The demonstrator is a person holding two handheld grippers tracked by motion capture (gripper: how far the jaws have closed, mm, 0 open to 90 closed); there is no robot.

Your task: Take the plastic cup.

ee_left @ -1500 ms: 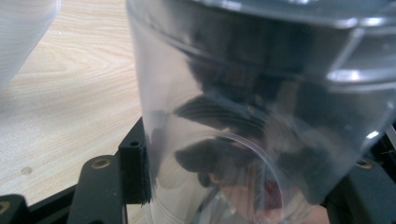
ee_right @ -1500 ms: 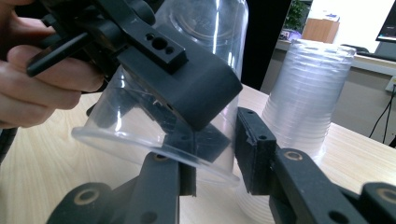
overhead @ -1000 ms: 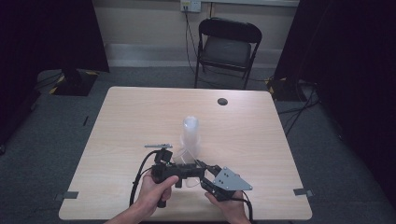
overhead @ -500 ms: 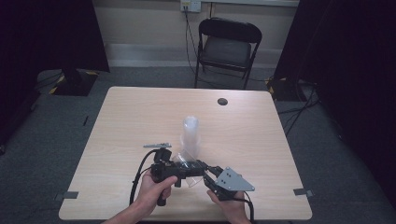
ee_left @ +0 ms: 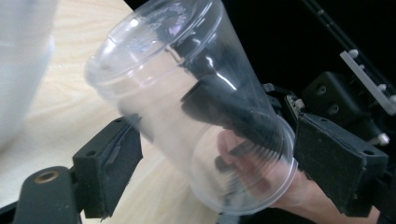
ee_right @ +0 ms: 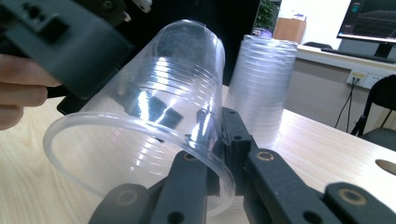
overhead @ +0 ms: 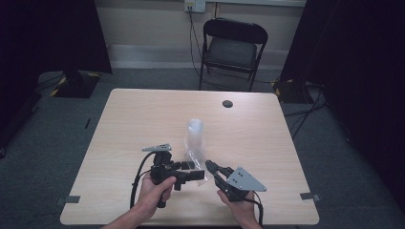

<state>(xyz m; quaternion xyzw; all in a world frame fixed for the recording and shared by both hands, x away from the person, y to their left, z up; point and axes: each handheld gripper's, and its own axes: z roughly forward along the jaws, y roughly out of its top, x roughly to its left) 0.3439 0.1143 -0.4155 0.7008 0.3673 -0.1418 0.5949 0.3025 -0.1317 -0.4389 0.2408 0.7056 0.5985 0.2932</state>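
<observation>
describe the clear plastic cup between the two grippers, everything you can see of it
The clear plastic cup is thin, see-through and ribbed near its rolled rim, tapering to a smaller base. It is tipped on its side above the wooden table, near the stack of cups. The right hand-held gripper pinches its rim wall, one jaw inside. The left hand-held gripper has just been opening, its jaws flanking the cup without pressing.

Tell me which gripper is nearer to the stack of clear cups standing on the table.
Left. The left gripper sits just below the stack of clear cups, open jaws around the single cup. The right gripper, pinching that cup's rim, is slightly farther, to the stack's lower right.
</observation>
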